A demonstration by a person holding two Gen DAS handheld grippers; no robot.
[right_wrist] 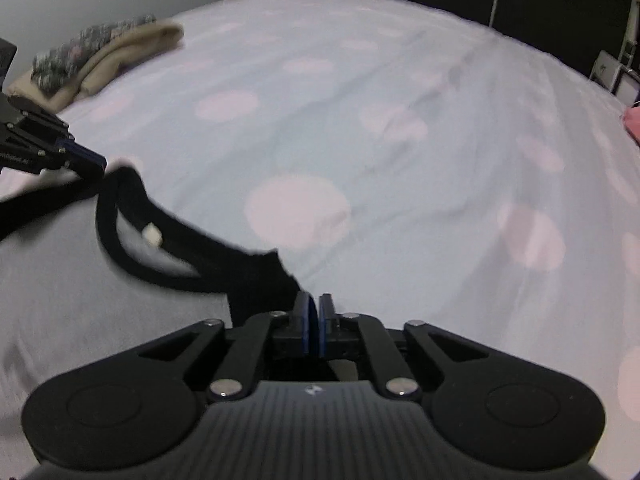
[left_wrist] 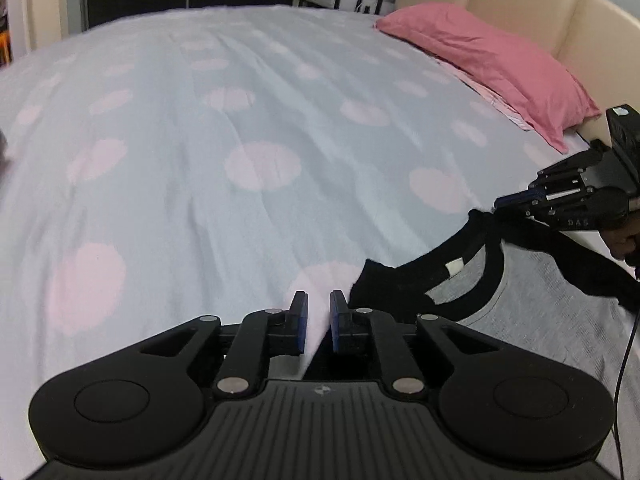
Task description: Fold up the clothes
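A grey T-shirt (left_wrist: 540, 300) with black collar and shoulders lies on the bed at the lower right of the left wrist view, and as the same grey T-shirt (right_wrist: 60, 300) at the lower left of the right wrist view. My left gripper (left_wrist: 319, 312) is slightly open, with bedsheet showing between its fingers and the black shoulder against the outside of its right finger. My right gripper (right_wrist: 315, 316) is shut on the other black shoulder. Each view shows the opposite gripper at the collar's far end: right gripper (left_wrist: 502, 202), left gripper (right_wrist: 98, 166).
The bed cover (left_wrist: 240, 120) is pale blue with pink spots and stretches ahead. A pink pillow (left_wrist: 492, 64) rests against the cream headboard (left_wrist: 520, 0). A pile of folded clothes (right_wrist: 100, 52) sits at the far left corner. A hand (left_wrist: 624, 240) grips the right tool.
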